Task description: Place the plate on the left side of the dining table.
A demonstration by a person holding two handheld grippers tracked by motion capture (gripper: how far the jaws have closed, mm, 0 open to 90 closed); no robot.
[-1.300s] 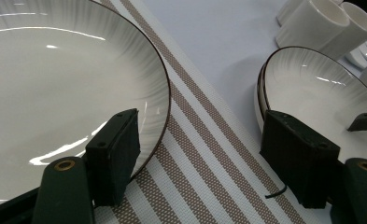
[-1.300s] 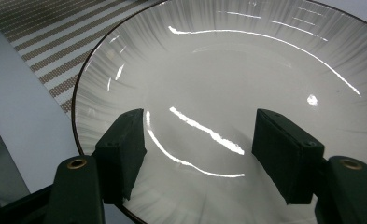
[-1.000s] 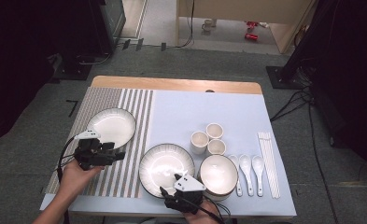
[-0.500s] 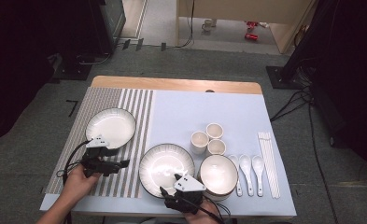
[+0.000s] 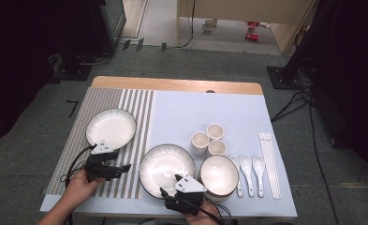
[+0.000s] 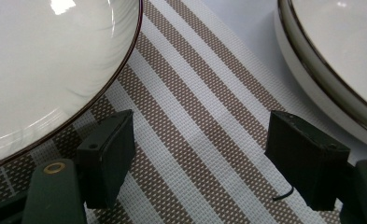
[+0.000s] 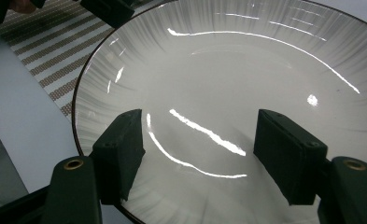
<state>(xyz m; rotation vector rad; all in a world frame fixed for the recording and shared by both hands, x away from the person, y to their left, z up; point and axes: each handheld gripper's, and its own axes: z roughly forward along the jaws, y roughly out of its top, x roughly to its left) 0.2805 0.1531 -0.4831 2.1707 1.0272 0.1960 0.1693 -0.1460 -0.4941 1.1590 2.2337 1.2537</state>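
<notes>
My left gripper [image 5: 122, 168] is open, low over the striped mat [image 5: 139, 108], in the gap between two white dark-rimmed plates. In the left gripper view the jaws [image 6: 200, 158] frame bare mat [image 6: 204, 112], with the left plate [image 6: 45, 60] at upper left and the middle plate [image 6: 340, 56] at upper right. My right gripper [image 5: 166, 193] is open at the near rim of the middle plate [image 5: 167, 163]. In the right gripper view its jaws [image 7: 200, 149] hover over that plate [image 7: 246, 70], holding nothing. The left plate [image 5: 111, 127] lies on the mat.
A white bowl [image 5: 218, 174] sits right of the middle plate, with three cups [image 5: 208, 139] behind it. Three white spoons [image 5: 248, 169] and chopsticks [image 5: 268, 161] lie at the right. The table's near edge is just under both hands.
My left gripper has come down and back from the left plate's near rim to the mat between the plates. The right gripper has stayed put.
</notes>
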